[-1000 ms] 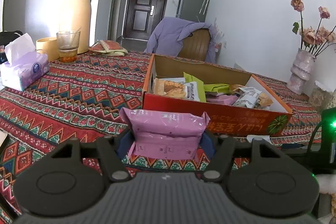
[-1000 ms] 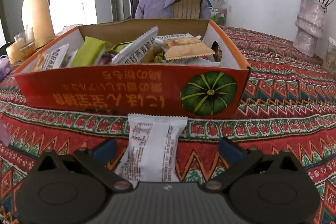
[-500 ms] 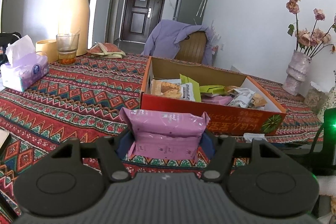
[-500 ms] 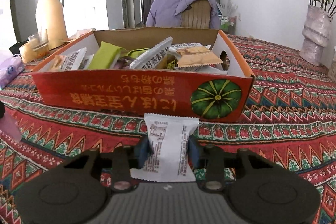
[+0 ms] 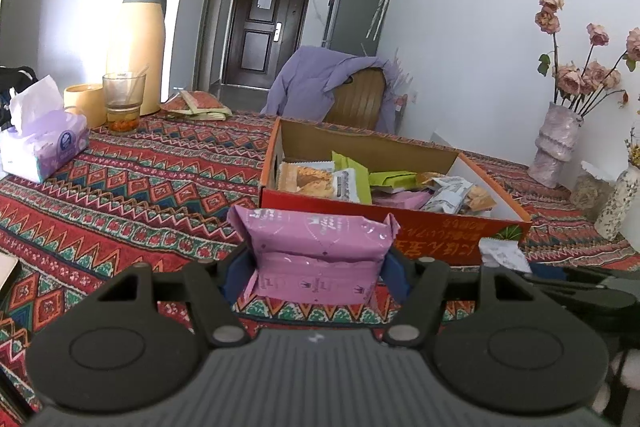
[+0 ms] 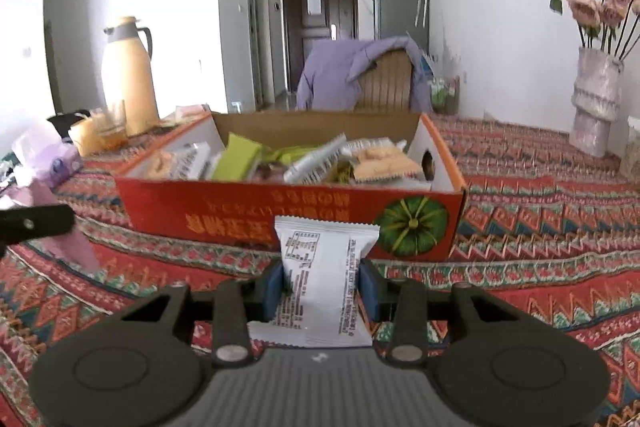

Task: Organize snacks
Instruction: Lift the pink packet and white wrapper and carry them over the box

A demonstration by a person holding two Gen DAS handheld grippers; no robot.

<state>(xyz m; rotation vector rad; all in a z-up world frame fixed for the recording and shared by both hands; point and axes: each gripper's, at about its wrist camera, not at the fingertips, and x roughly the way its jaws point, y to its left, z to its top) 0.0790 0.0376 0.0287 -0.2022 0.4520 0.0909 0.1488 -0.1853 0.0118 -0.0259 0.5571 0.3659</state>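
A: Left wrist view. What is held by the left tongs (image 5: pixel 316 263)?

B: A pink snack packet (image 5: pixel 316 247) is clamped crosswise between the blue pads (image 5: pixel 236 269), raised above the patterned cloth of the desk (image 5: pixel 132 187). Just beyond it, the open red cardboard box (image 5: pixel 436 239) is shown on the desk, with assorted snack packs (image 5: pixel 360 183) lying inside.

A: What else is seen there?

B: A tissue pack (image 5: pixel 44 143), a drinking glass (image 5: pixel 123 99) and a tall cream flask (image 5: pixel 138 43) are placed at far left. A vase of dried roses (image 5: pixel 558 143) stands at right by the wall. A chair draped with a purple garment (image 5: pixel 328 83) is seen behind the box. At lower right, the tip of a white packet (image 5: pixel 502 253) is visible in front of the box.

A: Right wrist view. How are the right tongs (image 6: pixel 322 287) set?

B: They are drawn in narrow, having just been closing, and a white snack packet (image 6: pixel 320 287) with printed text is pinched upright between the pads (image 6: pixel 370 289). It is held off the desk (image 6: pixel 540 247), in front of the box's red front wall (image 6: pixel 260 219) beside a green pumpkin emblem (image 6: pixel 412 225).

A: And the box contents?

B: Green, white and tan packs (image 6: pixel 312 159) are heaped inside. This view is somewhat blurred. At the left edge, part of the other tool (image 6: pixel 32 225) is visible, with pink wrapper below it.
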